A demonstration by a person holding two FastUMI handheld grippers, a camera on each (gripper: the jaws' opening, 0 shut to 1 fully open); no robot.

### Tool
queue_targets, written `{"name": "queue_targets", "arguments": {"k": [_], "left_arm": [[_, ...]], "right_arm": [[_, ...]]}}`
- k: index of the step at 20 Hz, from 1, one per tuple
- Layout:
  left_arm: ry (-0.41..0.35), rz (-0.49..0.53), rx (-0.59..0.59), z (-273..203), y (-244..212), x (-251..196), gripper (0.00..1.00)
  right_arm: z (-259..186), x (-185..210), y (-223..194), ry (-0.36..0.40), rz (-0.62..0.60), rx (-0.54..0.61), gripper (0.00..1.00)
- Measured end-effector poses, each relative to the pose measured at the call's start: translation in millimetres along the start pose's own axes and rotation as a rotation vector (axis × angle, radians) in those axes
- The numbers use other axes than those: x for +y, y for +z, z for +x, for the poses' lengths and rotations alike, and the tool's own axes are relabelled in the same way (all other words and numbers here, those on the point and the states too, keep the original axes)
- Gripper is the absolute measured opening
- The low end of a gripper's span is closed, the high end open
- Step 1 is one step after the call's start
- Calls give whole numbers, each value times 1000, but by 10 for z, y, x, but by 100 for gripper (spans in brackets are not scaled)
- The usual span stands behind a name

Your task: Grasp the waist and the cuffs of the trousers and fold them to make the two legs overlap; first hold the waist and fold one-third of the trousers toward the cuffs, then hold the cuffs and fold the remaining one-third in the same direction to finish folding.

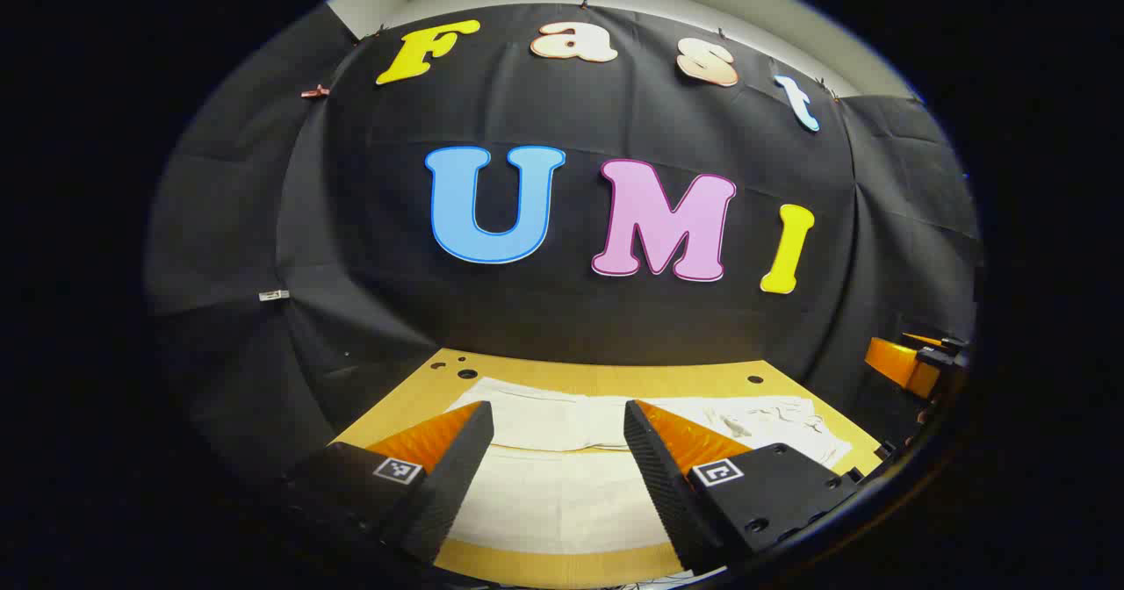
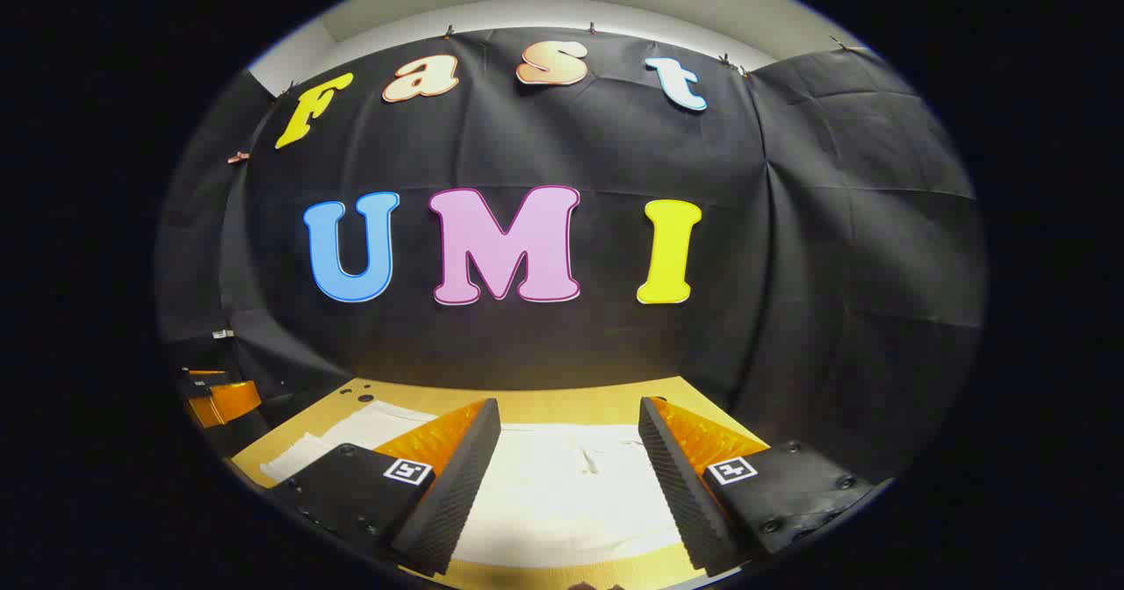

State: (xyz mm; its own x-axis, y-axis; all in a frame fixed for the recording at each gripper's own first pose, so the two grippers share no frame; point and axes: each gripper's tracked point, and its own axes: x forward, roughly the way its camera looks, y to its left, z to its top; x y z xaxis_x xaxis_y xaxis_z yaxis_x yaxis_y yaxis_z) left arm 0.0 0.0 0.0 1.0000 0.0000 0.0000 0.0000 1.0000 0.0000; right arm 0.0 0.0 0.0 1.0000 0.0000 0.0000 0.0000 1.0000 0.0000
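White trousers (image 1: 562, 458) lie spread flat and unfolded on the wooden table (image 1: 606, 379)

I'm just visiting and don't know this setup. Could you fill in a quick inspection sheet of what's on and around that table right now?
Surface: wooden table with small holes near its far edge.
Job's things: pale trousers spread flat on the table; waist and cuffs hard to tell apart here.
Clutter: nothing seen.
Grippers: left gripper open, above the trousers, holding nothing; right gripper open, likewise above the cloth.
Cables: nothing seen.
Surroundings: black cloth wall behind and to the sides, clipped along its top edge; a light wall above it.
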Motion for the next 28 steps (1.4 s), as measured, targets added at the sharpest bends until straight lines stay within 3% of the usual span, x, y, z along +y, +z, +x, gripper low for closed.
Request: {"name": "queue_targets", "arguments": {"k": [17, 28], "left_arm": [[17, 29, 46, 242, -193, 77, 96], [62, 25, 89, 382, -319, 172, 96]], "right_arm": [[375, -163, -164, -21, -36, 29, 98], [678, -561, -288, -22, -215, 61, 98]]}}
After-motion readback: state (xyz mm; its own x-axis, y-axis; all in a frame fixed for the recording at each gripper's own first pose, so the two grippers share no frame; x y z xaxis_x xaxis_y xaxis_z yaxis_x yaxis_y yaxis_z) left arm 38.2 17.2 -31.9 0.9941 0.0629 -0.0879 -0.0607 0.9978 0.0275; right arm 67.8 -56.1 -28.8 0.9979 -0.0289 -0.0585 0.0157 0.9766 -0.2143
